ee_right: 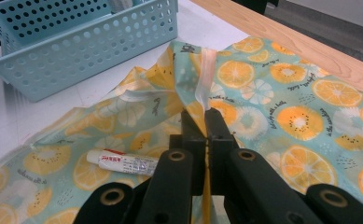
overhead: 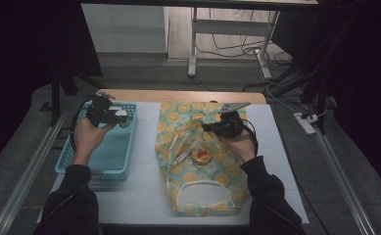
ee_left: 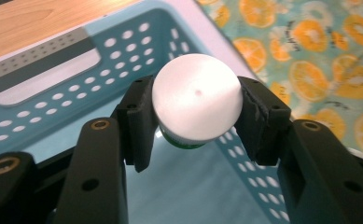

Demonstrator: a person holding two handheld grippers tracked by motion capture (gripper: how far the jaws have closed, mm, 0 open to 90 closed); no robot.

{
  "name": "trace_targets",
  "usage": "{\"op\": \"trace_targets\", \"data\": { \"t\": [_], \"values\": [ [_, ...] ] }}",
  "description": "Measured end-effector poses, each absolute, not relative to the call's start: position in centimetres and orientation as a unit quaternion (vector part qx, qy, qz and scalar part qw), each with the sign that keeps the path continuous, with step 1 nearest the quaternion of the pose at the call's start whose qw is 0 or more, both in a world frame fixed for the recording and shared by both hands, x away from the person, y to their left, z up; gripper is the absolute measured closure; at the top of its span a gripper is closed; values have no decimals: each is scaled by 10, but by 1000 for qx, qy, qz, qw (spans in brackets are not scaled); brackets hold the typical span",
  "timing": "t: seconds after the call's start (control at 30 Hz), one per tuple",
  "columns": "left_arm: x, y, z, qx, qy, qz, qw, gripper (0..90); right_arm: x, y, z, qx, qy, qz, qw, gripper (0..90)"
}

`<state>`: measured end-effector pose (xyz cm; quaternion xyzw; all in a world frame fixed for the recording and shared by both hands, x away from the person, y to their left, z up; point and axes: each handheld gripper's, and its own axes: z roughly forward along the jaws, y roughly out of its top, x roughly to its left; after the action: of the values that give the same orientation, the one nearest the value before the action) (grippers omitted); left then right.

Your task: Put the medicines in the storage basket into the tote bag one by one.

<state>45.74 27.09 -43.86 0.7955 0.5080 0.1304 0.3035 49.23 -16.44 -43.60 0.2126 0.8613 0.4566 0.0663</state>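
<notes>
My left gripper (overhead: 116, 117) hangs over the far end of a light blue perforated basket (overhead: 129, 147). It is shut on a small jar (ee_left: 197, 95) with a white round lid and a green label; both pads press its sides. My right gripper (overhead: 206, 127) is shut on a raised fold at the edge of a fabric bag (overhead: 217, 181) printed with orange slices, and holds that fold (ee_right: 205, 84) up off the table. A white tube (ee_right: 123, 162) lies on the cloth to the left of the jaws. Beside the tube (overhead: 183, 155) sits a round yellow tin (overhead: 201, 156).
The basket (ee_right: 76, 42) stands left of the bag on a white mat (overhead: 144, 196), with a wooden table edge (overhead: 188, 95) behind. Beyond the table are metal desk legs (overhead: 193, 44), cables and a power strip (overhead: 305, 122) on the floor at right.
</notes>
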Motion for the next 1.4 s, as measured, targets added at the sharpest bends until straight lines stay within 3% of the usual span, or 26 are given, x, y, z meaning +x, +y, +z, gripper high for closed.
{"op": "trace_targets", "data": {
  "t": [0.67,1.4],
  "values": [
    [434,249,-415,812,459,125,339,508,492,-164,-435,212,861,457,69,896],
    [411,177,-402,852,356,82,374,507,492,-165,-434,214,860,458,73,896]
  ]
}}
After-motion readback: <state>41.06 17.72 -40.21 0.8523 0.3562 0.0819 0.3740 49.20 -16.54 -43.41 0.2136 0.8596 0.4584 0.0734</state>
